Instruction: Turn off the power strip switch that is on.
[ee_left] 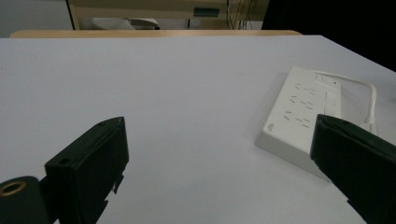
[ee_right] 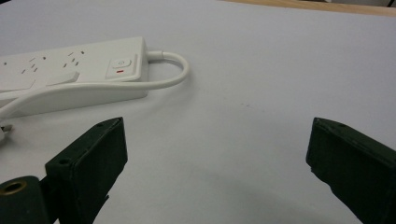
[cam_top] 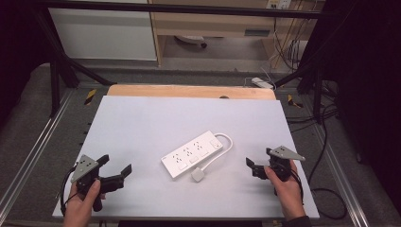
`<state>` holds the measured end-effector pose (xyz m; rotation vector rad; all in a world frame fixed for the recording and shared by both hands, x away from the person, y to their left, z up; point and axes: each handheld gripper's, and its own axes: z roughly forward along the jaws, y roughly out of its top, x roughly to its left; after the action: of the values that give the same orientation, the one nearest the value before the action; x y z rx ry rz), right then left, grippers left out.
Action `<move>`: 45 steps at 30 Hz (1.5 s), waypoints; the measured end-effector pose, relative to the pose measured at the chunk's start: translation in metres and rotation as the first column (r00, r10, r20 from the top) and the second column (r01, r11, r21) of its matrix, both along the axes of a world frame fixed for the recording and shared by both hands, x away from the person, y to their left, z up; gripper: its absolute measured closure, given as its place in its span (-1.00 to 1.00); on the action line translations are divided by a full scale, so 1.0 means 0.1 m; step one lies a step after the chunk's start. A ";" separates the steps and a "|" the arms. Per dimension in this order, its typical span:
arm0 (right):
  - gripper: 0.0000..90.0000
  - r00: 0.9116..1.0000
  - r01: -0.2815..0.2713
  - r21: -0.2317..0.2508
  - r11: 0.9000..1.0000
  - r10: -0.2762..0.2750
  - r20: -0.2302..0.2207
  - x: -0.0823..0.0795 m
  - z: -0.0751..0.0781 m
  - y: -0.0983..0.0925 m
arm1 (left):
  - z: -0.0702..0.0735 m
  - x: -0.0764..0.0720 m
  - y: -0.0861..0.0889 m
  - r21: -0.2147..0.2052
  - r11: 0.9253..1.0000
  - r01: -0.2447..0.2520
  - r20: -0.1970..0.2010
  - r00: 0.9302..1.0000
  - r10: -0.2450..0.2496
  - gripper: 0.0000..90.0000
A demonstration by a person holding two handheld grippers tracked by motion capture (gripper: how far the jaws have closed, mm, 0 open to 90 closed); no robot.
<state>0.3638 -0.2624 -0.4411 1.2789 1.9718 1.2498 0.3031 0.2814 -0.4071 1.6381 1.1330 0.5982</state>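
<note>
Power strip (cam_top: 192, 154), white, lies flat near the middle of the white worktop (cam_top: 142, 118), set diagonally, switch end toward the far right. Its white cord (cam_top: 222, 149) leaves the switch end, loops round and runs back along the near side to a white plug (cam_top: 197, 175) lying on the worktop just beside the strip's near edge. Switch with a red mark shows in the right gripper view, next to where the cord exits.

Left gripper (cam_top: 116, 168) at the near left of the worktop, held in the person's left hand (cam_top: 82, 201), fingers spread wide, nothing between them; well apart from the strip. In the left gripper view the strip sits off to the right, partly behind the right finger (ee_left: 355, 163).

Right gripper (cam_top: 259, 162) at the near right, held in the right hand (cam_top: 286, 189), fingers wide open and empty, aimed toward the strip, near it but not touching. Grey three-cornered plate on top of each gripper.

Wooden edge (cam_top: 189, 91) runs along the far side of the worktop.
</note>
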 end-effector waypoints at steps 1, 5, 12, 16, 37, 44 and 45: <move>-0.87 1.000 -0.005 0.003 1.000 0.005 -0.002 -0.01 0.00 0.01 | 0.00 0.00 0.00 0.002 1.000 0.002 -0.003 1.000 -0.002 -0.91; -0.87 1.000 -0.007 0.000 1.000 0.007 0.000 -0.01 0.01 0.01 | 0.00 0.00 -0.01 0.004 1.000 0.005 -0.004 1.000 -0.005 -0.90; -0.86 1.000 -0.013 0.016 1.000 0.013 0.005 -0.01 0.02 0.00 | 0.00 0.00 -0.01 0.006 1.000 0.013 -0.004 1.000 -0.013 -0.90; -0.86 0.999 -0.019 0.018 1.000 0.019 0.027 -0.02 0.05 0.01 | 0.00 0.00 -0.01 0.009 1.000 0.018 -0.006 1.000 -0.018 -0.90; -0.89 0.991 -0.058 0.070 0.996 0.049 0.121 0.00 0.30 0.21 | -0.01 -0.01 -0.06 0.016 0.999 0.052 0.003 0.999 -0.052 -0.90; -0.90 0.989 -0.084 0.058 0.995 0.076 0.124 0.04 0.40 0.33 | -0.01 -0.01 -0.06 0.018 0.999 0.051 -0.001 0.999 -0.051 -0.90; -0.90 0.989 -0.091 0.054 0.994 0.083 0.126 0.04 0.41 0.35 | -0.01 -0.01 -0.06 0.018 0.999 0.051 -0.001 0.999 -0.051 -0.90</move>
<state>0.3678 -0.2269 -0.3997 1.1250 1.9332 1.4050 0.3023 0.2751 -0.4083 1.6775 1.0855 0.5767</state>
